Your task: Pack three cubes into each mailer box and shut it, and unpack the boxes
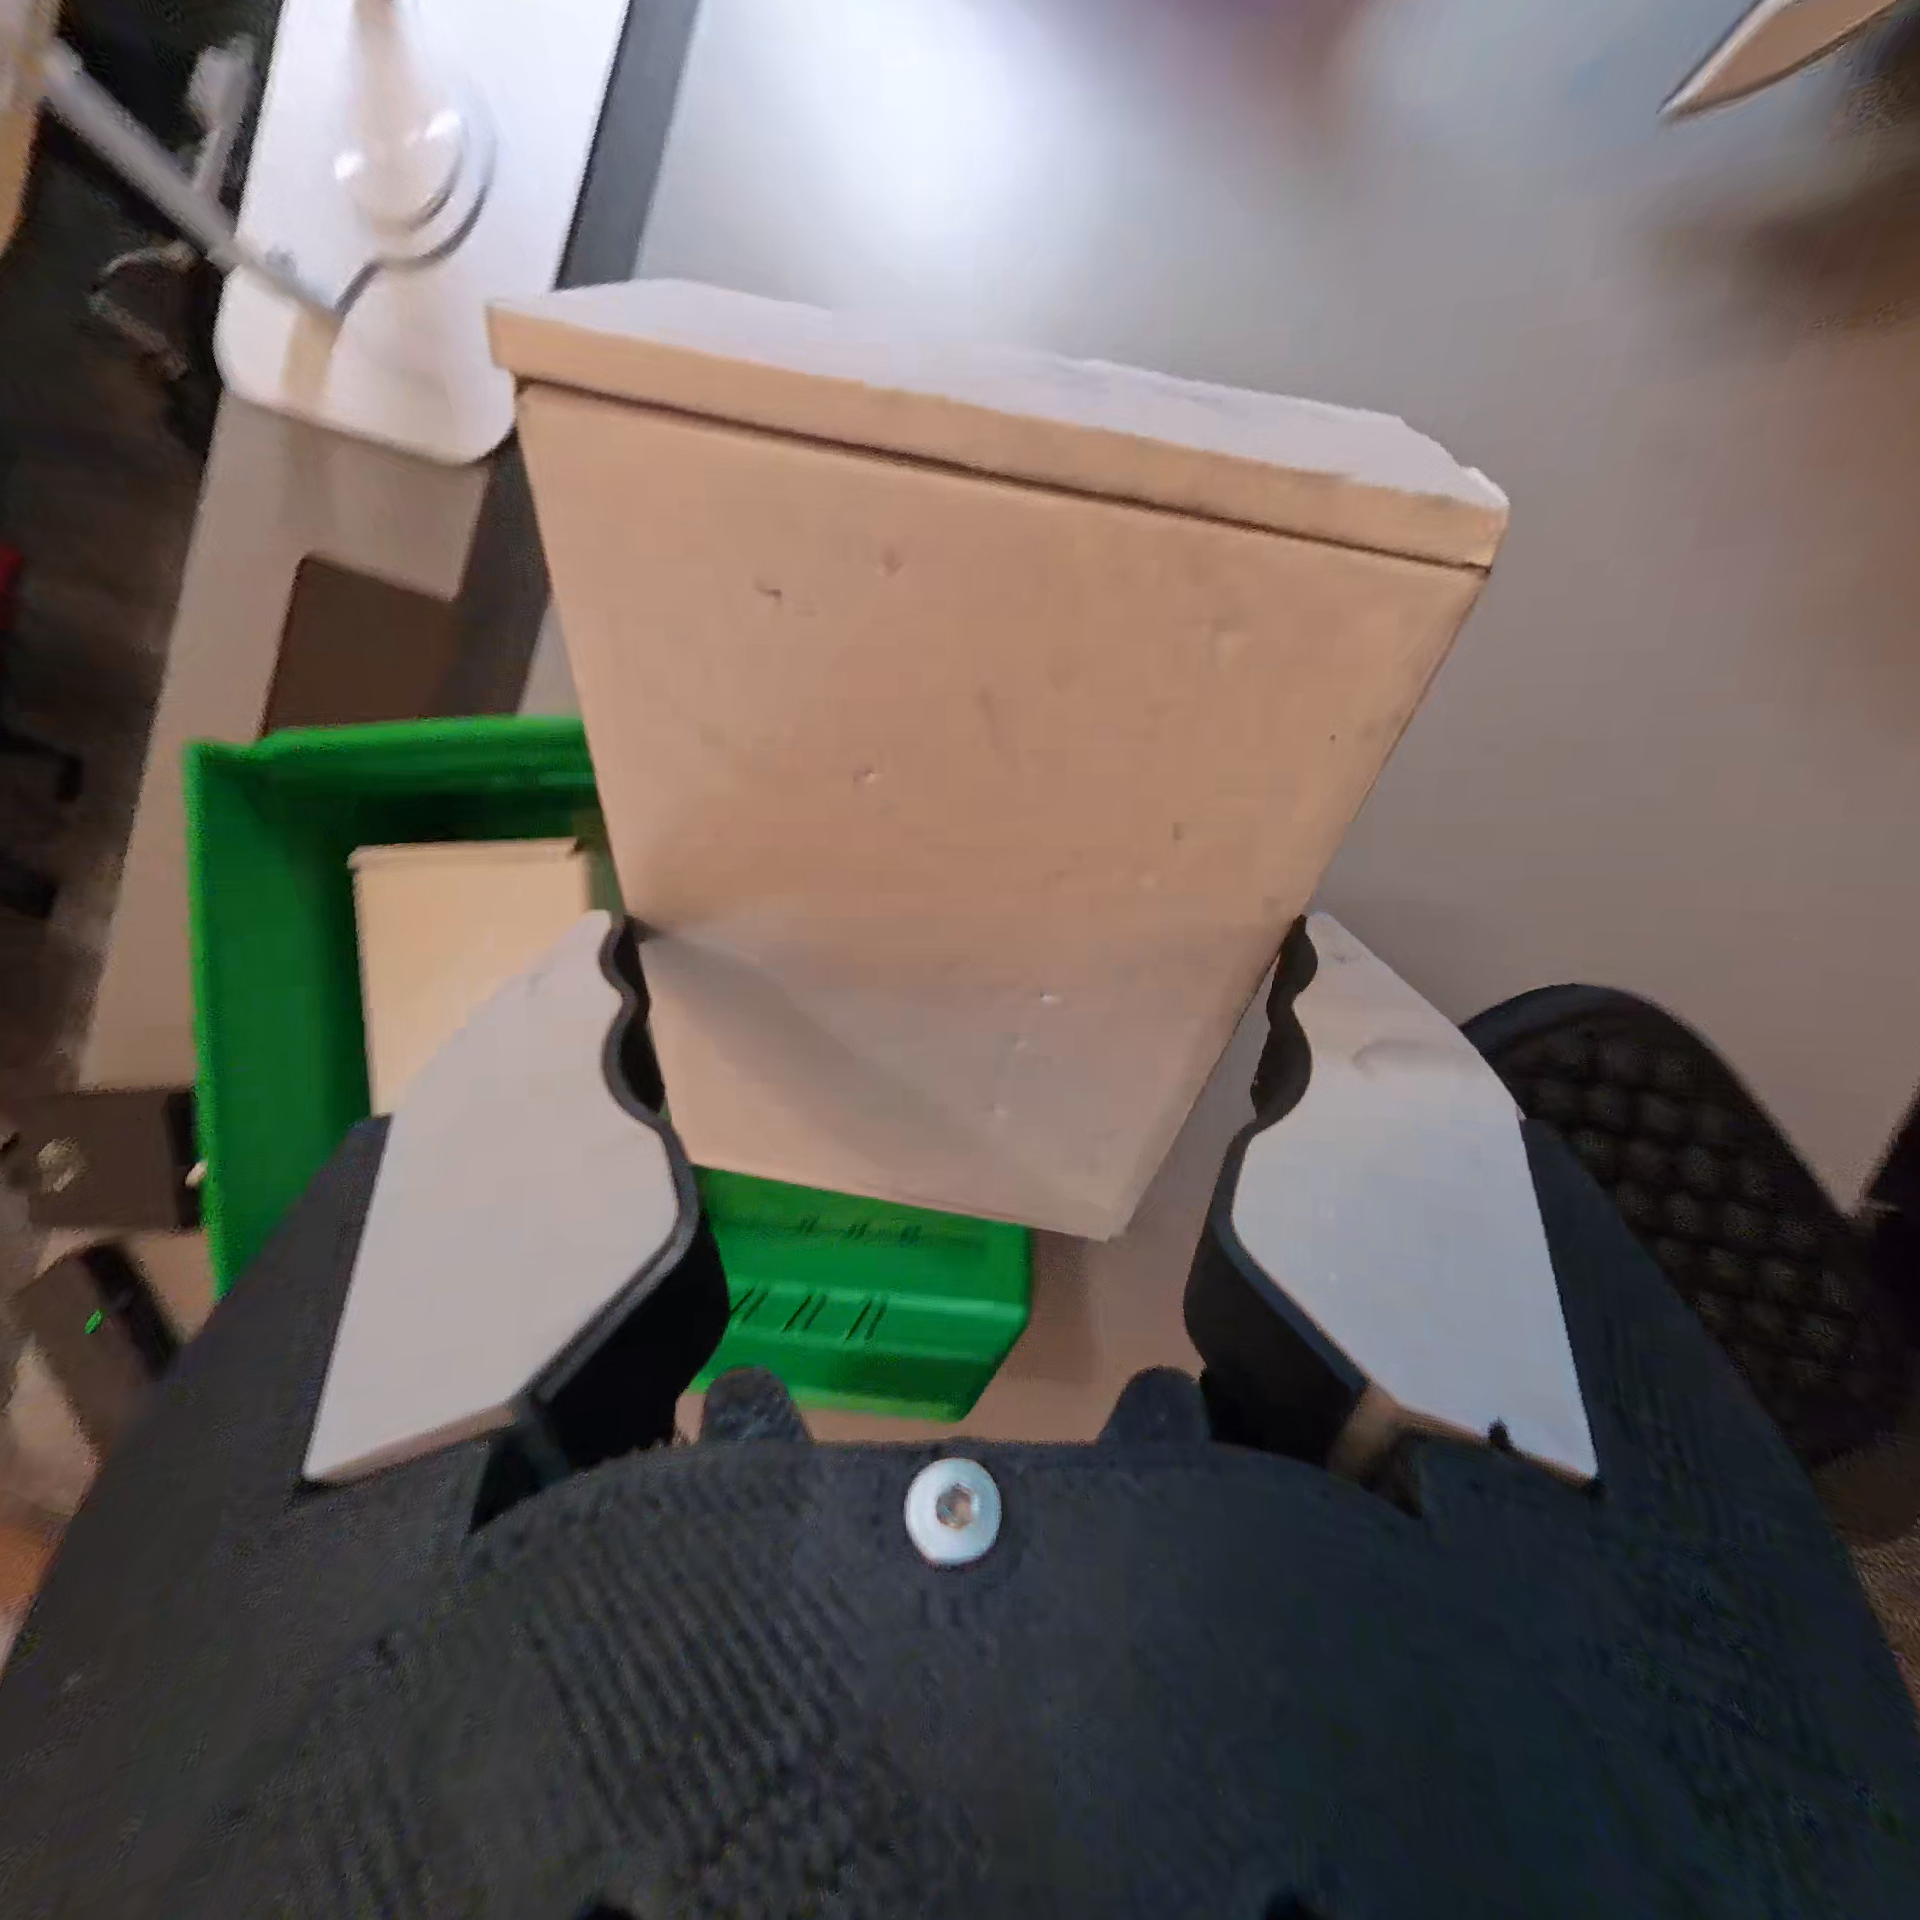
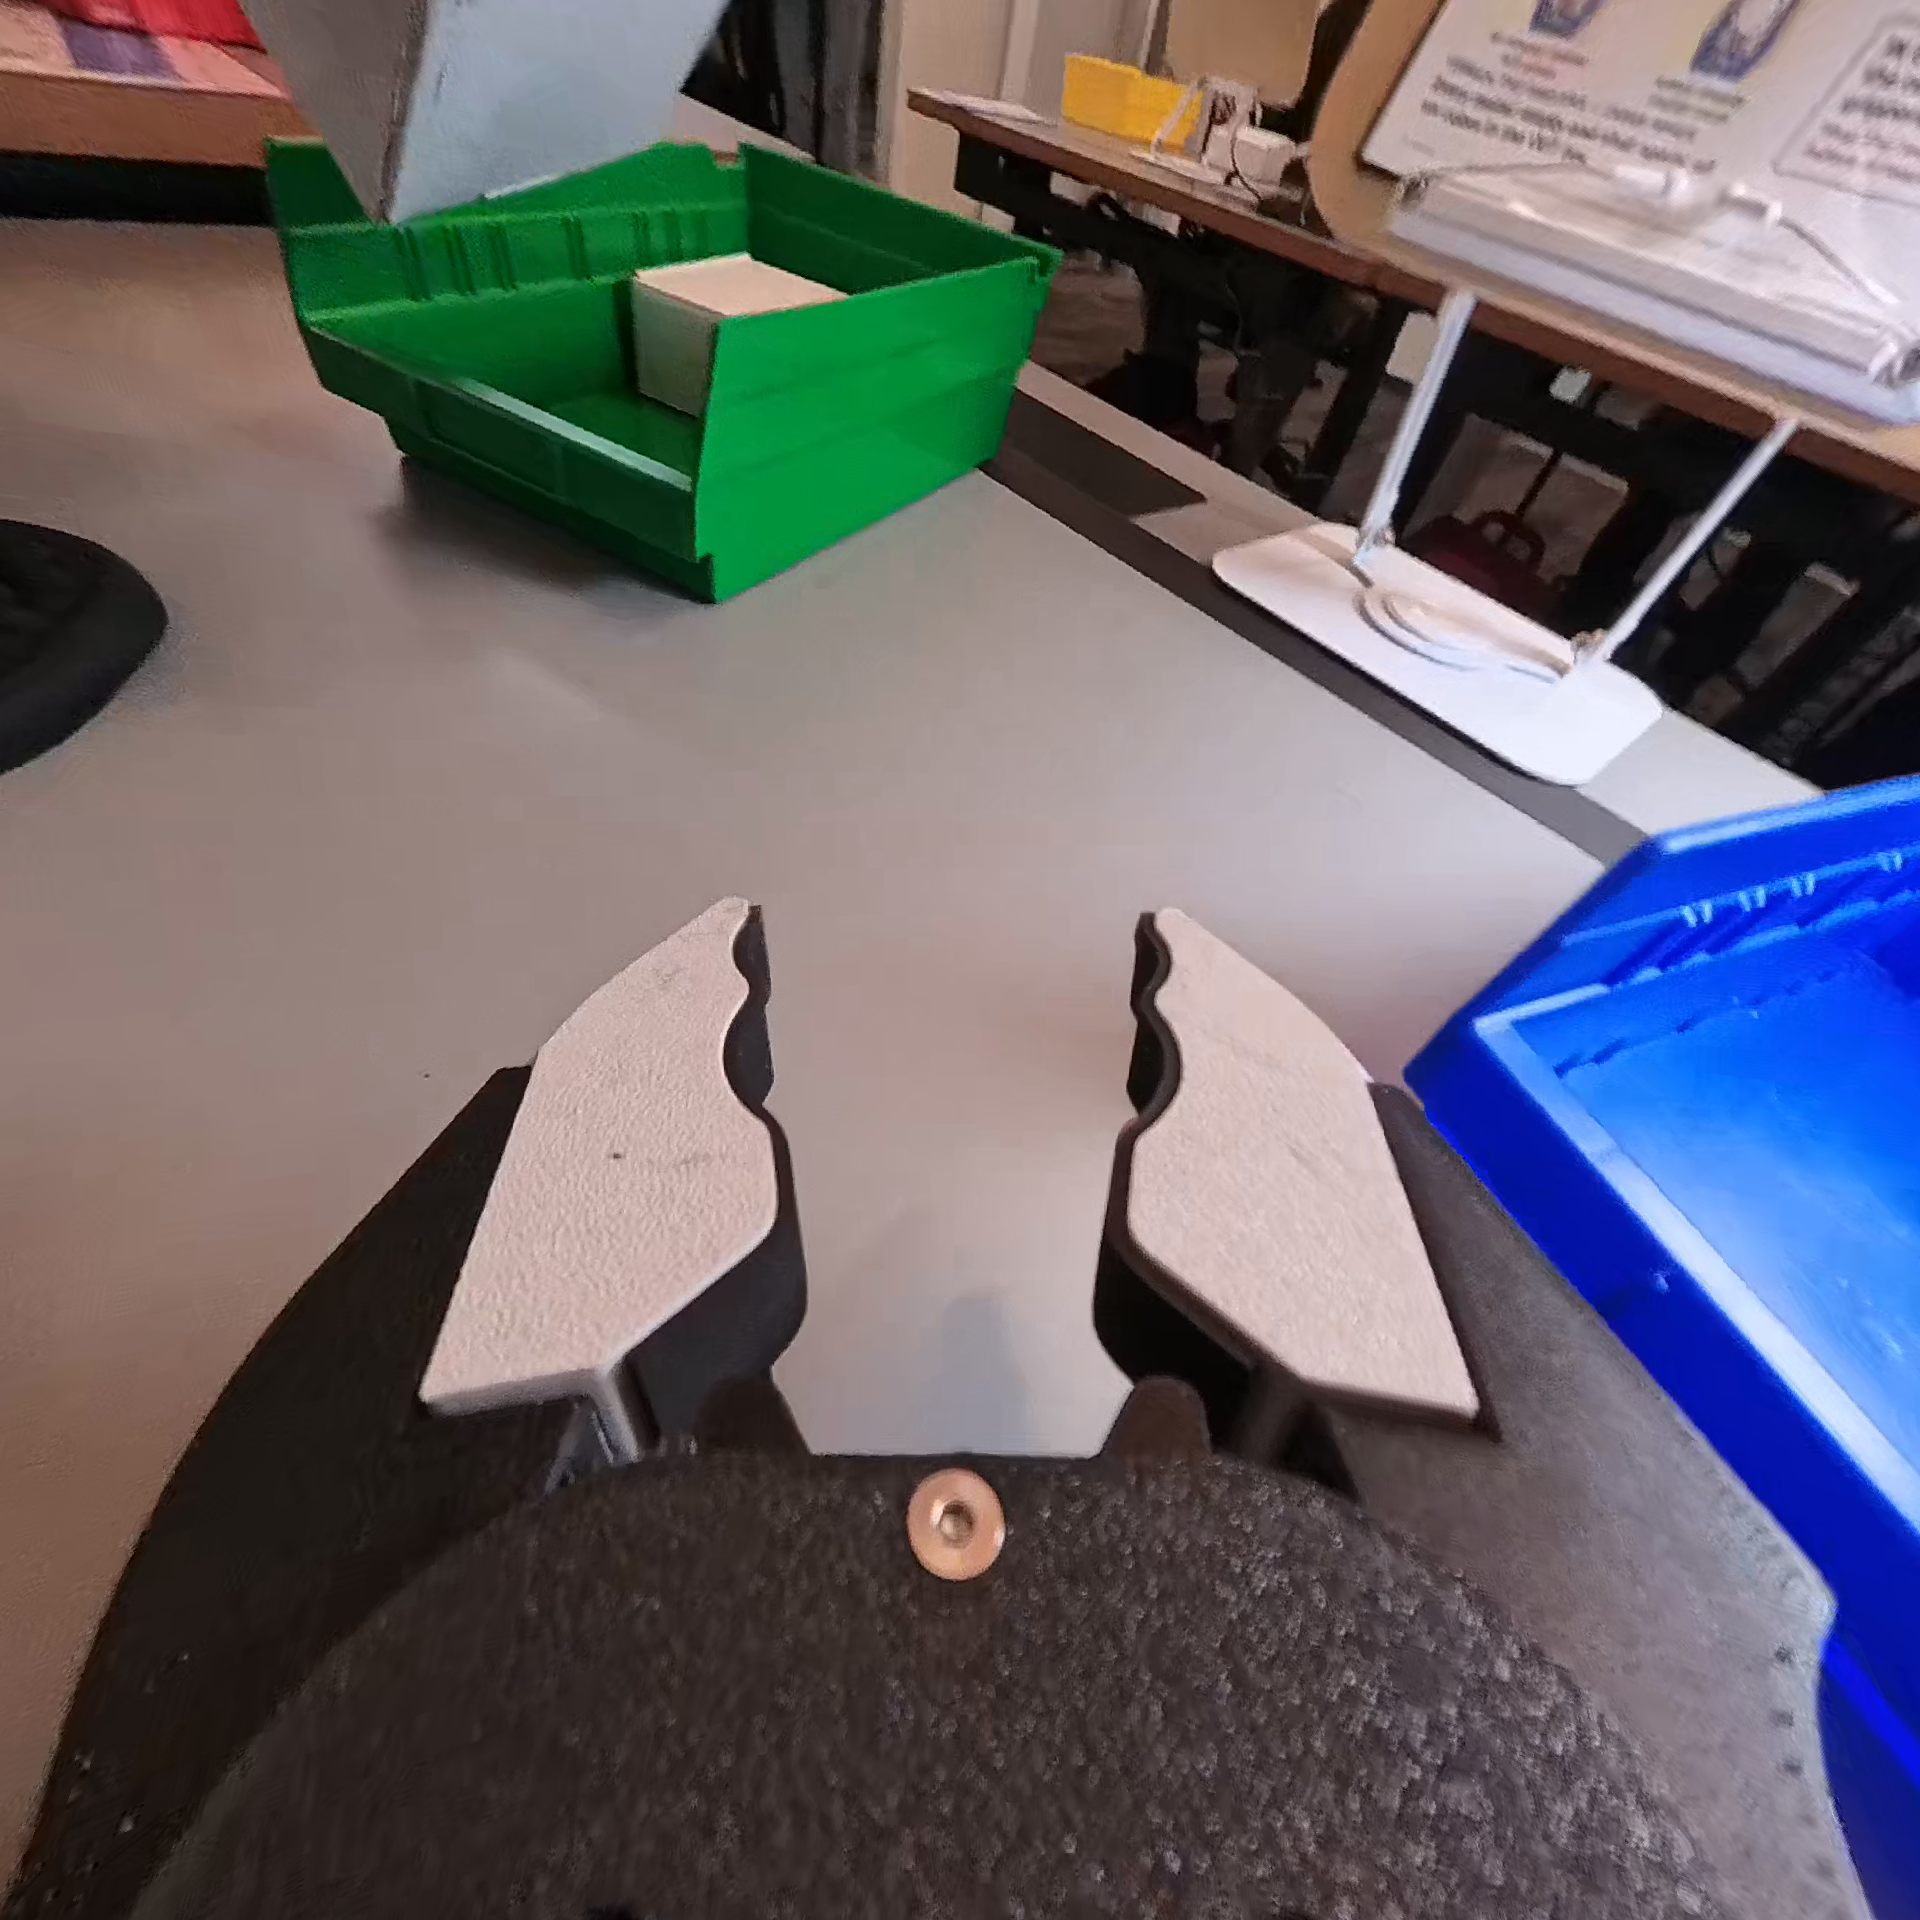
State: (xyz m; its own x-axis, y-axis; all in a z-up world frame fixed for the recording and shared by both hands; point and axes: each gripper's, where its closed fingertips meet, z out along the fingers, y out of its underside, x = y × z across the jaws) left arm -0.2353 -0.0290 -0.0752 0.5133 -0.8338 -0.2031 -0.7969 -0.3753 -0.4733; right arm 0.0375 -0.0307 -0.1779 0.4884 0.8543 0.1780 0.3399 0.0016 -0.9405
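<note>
Gripping a closed tan cardboard mailer box (image 1: 966, 790) in the left gripper (image 1: 961, 1023), above the green plastic bin (image 1: 270, 935). Hovering with the right gripper (image 2: 951, 992) spread wide and empty, well short of that bin (image 2: 831, 468).

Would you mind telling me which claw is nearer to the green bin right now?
Left. The left claw holds a closed mailer box directly above the green bin. The right claw hovers open over bare table, well short of it, beside the blue bin.
</note>
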